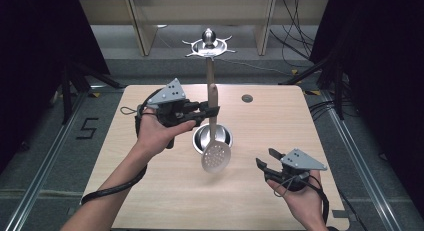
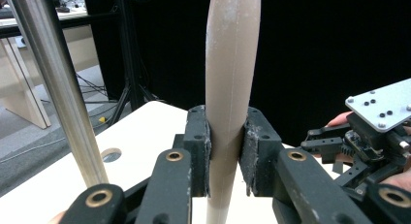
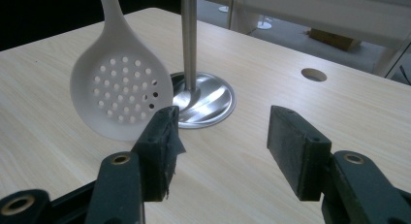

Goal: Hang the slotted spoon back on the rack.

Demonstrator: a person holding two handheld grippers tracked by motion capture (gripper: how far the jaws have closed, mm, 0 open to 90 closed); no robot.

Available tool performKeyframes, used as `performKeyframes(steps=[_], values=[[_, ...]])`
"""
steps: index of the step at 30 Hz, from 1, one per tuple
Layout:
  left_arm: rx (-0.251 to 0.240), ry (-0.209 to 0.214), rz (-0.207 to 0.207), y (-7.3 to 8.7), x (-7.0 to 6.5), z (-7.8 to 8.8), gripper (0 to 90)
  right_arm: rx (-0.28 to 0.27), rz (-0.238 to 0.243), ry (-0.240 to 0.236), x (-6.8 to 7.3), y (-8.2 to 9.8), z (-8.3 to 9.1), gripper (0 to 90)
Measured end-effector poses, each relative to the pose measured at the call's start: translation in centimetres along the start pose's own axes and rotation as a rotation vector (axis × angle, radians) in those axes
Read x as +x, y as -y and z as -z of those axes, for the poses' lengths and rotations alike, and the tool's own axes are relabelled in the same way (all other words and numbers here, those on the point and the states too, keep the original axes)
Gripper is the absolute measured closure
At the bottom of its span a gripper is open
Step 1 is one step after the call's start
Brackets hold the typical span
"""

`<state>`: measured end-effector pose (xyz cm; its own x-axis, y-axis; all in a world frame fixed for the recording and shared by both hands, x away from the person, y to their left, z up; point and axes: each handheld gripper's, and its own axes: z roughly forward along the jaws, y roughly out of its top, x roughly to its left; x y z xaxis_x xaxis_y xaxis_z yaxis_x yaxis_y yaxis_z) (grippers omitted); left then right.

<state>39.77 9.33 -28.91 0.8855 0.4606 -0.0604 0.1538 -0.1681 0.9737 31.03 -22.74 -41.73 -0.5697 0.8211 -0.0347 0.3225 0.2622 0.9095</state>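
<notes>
A pale slotted spoon (image 1: 216, 156) hangs upright over the table, perforated head down, just in front of the metal stand's round base (image 1: 226, 134). My left gripper (image 1: 212, 110) is shut on its beige handle (image 2: 228, 88), pads pressing both sides. The stand's steel pole (image 1: 209, 71) rises right behind the handle to a hooked top (image 1: 208, 43). My right gripper (image 1: 265, 157) sits low at the table's front right, open, with nothing between its jaws. In the right gripper view the spoon head (image 3: 118, 95) stands beyond its left jaw, next to the pole (image 3: 189, 40).
The light wooden table (image 1: 150, 191) has a round cable hole (image 1: 247, 98) at its far right. Dark tripod legs and cables lie on the floor around it. Pale wooden furniture stands beyond the table's far edge.
</notes>
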Motion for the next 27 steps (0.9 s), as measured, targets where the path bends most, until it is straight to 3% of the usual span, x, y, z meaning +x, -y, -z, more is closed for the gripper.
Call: performKeyframes(steps=[1, 2, 4, 5, 20, 27], values=[[0.003, 0.004, 0.0, -0.1, 0.1, 0.0, 74.5, 0.022, -0.028, -0.01, 0.1, 0.0, 0.1, 45.8], [0.002, 0.004, 0.001, -0.2, 0.2, 0.0, 74.5, 0.005, 0.014, -0.002, -0.2, 0.0, 0.0, 45.8], [0.004, 0.008, 0.003, -0.3, 0.3, -0.1, 74.5, 0.006, 0.023, 0.0, -0.2, 0.1, -0.1, 45.8], [0.005, 0.008, 0.002, -0.4, 0.3, -0.1, 74.5, -0.005, 0.0, 0.003, -0.1, 0.2, -0.2, 45.8], [0.011, 0.016, 0.01, -1.2, 0.7, -0.3, 74.5, -0.001, 0.022, 0.004, -0.3, 0.2, -0.2, 45.8], [0.009, 0.016, 0.007, -1.8, 0.9, -0.3, 74.5, 0.006, 0.006, -0.003, -0.2, 0.2, -0.1, 45.7]])
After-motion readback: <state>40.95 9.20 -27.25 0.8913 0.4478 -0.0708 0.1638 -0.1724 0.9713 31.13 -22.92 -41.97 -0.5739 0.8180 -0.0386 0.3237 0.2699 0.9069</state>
